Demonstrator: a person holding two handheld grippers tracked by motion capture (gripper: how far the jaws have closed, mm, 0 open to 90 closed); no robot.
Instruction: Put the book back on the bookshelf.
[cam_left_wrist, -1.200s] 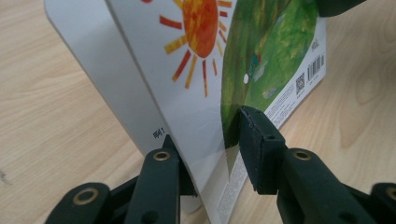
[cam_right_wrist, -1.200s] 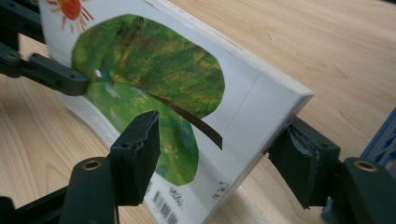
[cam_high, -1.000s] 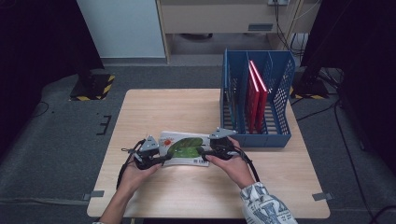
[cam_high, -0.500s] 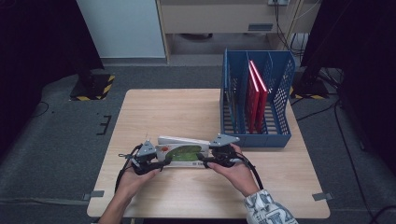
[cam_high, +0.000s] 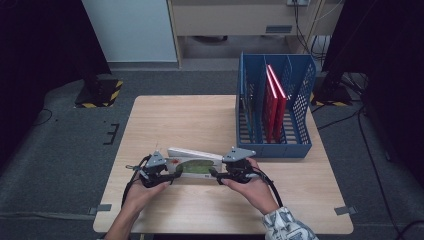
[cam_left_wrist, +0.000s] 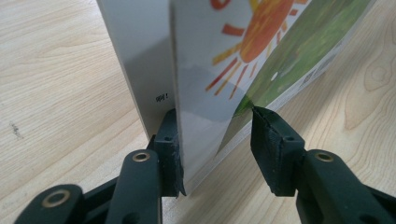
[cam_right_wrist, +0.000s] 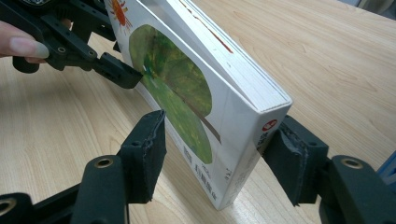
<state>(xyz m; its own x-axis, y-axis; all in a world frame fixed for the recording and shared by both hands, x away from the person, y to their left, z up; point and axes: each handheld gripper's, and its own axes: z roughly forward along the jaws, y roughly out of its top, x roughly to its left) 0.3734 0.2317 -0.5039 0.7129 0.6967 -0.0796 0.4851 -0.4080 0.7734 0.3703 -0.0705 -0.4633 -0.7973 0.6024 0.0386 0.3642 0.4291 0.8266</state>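
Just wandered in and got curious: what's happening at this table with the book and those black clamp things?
A person at a wooden table works a hand-held gripper in each hand, one at each end of a picture book propped on its edge. The left gripper has the book between its jaws, which have just been opening; one pad looks clear of the cover. The right gripper straddles the spine end with a gap at one jaw. A blue rack behind holds red books.

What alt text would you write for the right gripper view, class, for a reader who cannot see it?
A white book with a green picture on its cover stands tilted on a wooden table between the right gripper's two black jaws. The left gripper meets its far end.
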